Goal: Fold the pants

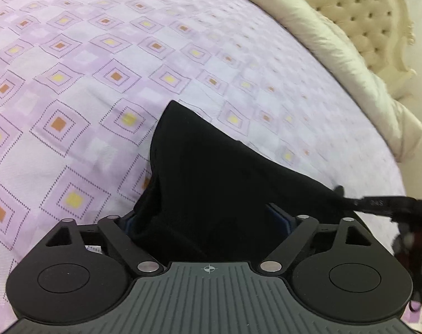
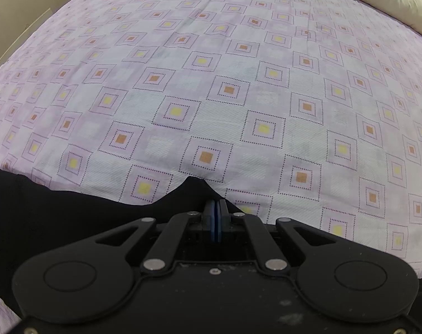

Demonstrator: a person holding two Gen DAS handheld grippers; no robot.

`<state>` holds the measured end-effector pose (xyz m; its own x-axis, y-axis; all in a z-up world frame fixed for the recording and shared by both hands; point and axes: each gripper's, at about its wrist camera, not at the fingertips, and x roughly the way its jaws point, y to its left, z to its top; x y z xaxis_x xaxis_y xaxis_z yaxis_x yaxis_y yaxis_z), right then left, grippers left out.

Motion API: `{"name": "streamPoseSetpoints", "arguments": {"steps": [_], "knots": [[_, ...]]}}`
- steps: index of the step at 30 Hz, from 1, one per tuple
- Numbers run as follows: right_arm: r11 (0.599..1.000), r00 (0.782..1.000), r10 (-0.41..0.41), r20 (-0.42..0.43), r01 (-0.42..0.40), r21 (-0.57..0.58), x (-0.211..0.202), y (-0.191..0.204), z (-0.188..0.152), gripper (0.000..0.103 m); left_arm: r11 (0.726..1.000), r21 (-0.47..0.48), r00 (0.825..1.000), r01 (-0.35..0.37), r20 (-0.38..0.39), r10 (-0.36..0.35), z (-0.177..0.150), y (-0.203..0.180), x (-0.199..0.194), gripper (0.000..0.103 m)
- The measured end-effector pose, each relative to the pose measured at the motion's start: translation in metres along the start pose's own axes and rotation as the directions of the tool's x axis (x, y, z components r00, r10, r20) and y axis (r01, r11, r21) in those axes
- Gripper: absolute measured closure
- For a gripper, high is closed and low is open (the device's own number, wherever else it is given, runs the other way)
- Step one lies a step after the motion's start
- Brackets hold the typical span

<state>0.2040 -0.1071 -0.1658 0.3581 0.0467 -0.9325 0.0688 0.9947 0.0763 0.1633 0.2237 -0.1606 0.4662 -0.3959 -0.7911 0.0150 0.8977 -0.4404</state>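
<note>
The bed is filling both views, its lilac sheet printed with dotted squares around yellow and orange centres. Along the far edge a cream duvet is lying bunched against the tufted cream headboard.

The black pants are lying at the near edge of the bed. In the left wrist view the cloth is rising in a pointed peak above the sheet and is draping down between the fingers; in the right wrist view it is spreading as a dark band toward the near left corner of the bed.

The left hand-held gripper is pointing low across the bed toward the headboard, its fingers standing wide apart with cloth heaped between them — whether they are actually pinching it I cannot tell. The right hand-held gripper is pointing level across the sheet, its blue pads pressing together on a small raised tuft of the pants — clamped on the fabric edge. From the left wrist view, its dark finger is reaching in at the right side, touching the pants.
</note>
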Motion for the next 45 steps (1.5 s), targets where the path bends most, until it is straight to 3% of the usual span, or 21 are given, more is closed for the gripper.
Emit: {"name": "streamPoseSetpoints", "arguments": {"steps": [1, 3, 7, 12, 17, 23, 25, 28, 32, 35, 37, 39, 40, 41, 42, 45], "knots": [[1.0, 1.0, 0.002, 0.002, -0.002, 0.001, 0.0, -0.001, 0.0, 0.099, 1.0, 0.006, 1.0, -0.021, -0.001, 0.021, 0.001, -0.003, 0.001, 0.025], [1.0, 1.0, 0.008, 0.006, -0.008, 0.003, -0.001, -0.002, -0.001, 0.099, 0.995, 0.055, 0.996, -0.084, 0.003, 0.084, 0.002, -0.01, 0.0, 0.071], [0.999, 0.999, 0.033, 0.004, -0.033, 0.007, -0.006, -0.009, 0.001, 0.099, 0.995, 0.064, 0.997, -0.072, 0.018, 0.071, 0.002, -0.015, -0.011, 0.078], [0.988, 0.989, 0.096, 0.115, -0.108, 0.108, -0.046, -0.033, -0.015, 0.095, 0.978, 0.174, 0.989, -0.111, 0.12, 0.091, 0.003, -0.067, -0.046, 0.08], [0.968, 0.978, 0.153, 0.142, -0.177, 0.176, -0.08, -0.072, -0.062, 0.094, 0.951, 0.292, 0.974, -0.107, 0.221, 0.042, -0.005, -0.149, -0.081, 0.08], [0.959, 0.98, 0.162, 0.117, -0.184, 0.217, -0.104, -0.133, -0.111, 0.092, 0.87, 0.487, 0.964, -0.076, 0.259, -0.061, -0.052, -0.274, -0.079, 0.08], [0.953, 0.981, 0.157, 0.115, -0.181, 0.242, -0.111, -0.156, -0.123, 0.092, 0.847, 0.53, 0.971, -0.043, 0.22, -0.089, -0.07, -0.308, -0.06, 0.08], [0.95, 0.984, 0.139, 0.112, -0.164, 0.264, -0.123, -0.196, -0.14, 0.092, 0.835, 0.55, 0.982, 0.019, 0.147, -0.12, -0.103, -0.349, -0.02, 0.08], [0.954, 0.99, 0.105, 0.094, -0.127, 0.271, -0.132, -0.24, -0.159, 0.092, 0.809, 0.584, 0.994, 0.067, 0.033, -0.106, -0.144, -0.388, 0.044, 0.08], [0.956, 0.994, 0.082, 0.071, -0.098, 0.275, -0.134, -0.264, -0.172, 0.092, 0.79, 0.602, 0.993, 0.114, -0.07, -0.09, -0.165, -0.404, 0.084, 0.078], [0.956, 0.996, 0.068, 0.06, -0.082, 0.282, -0.135, -0.275, -0.178, 0.092, 0.787, 0.598, 0.987, 0.152, -0.137, -0.086, -0.173, -0.408, 0.1, 0.073], [0.955, 0.998, 0.041, 0.038, -0.05, 0.291, -0.135, -0.286, -0.185, 0.092, 0.791, 0.587, 0.981, 0.172, -0.178, -0.081, -0.174, -0.41, 0.11, 0.055], [0.953, 0.999, 0.037, 0.036, -0.047, 0.3, -0.136, -0.29, -0.188, 0.09, 0.79, 0.585, 0.979, 0.181, -0.18, -0.091, -0.175, -0.41, 0.109, 0.048], [0.948, 0.999, 0.031, 0.037, -0.041, 0.315, -0.137, -0.295, -0.192, 0.085, 0.788, 0.585, 0.979, 0.193, -0.173, -0.112, -0.172, -0.411, 0.104, 0.033], [0.945, 0.999, 0.024, 0.04, -0.036, 0.324, -0.138, -0.298, -0.193, 0.083, 0.782, 0.59, 0.979, 0.201, -0.158, -0.133, -0.169, -0.41, 0.098, 0.025], [0.941, 0.998, -0.01, 0.055, -0.01, 0.34, -0.143, -0.303, -0.194, 0.079, 0.752, 0.623, 0.976, 0.216, -0.117, -0.184, -0.164, -0.415, 0.074, 0.022]]}}
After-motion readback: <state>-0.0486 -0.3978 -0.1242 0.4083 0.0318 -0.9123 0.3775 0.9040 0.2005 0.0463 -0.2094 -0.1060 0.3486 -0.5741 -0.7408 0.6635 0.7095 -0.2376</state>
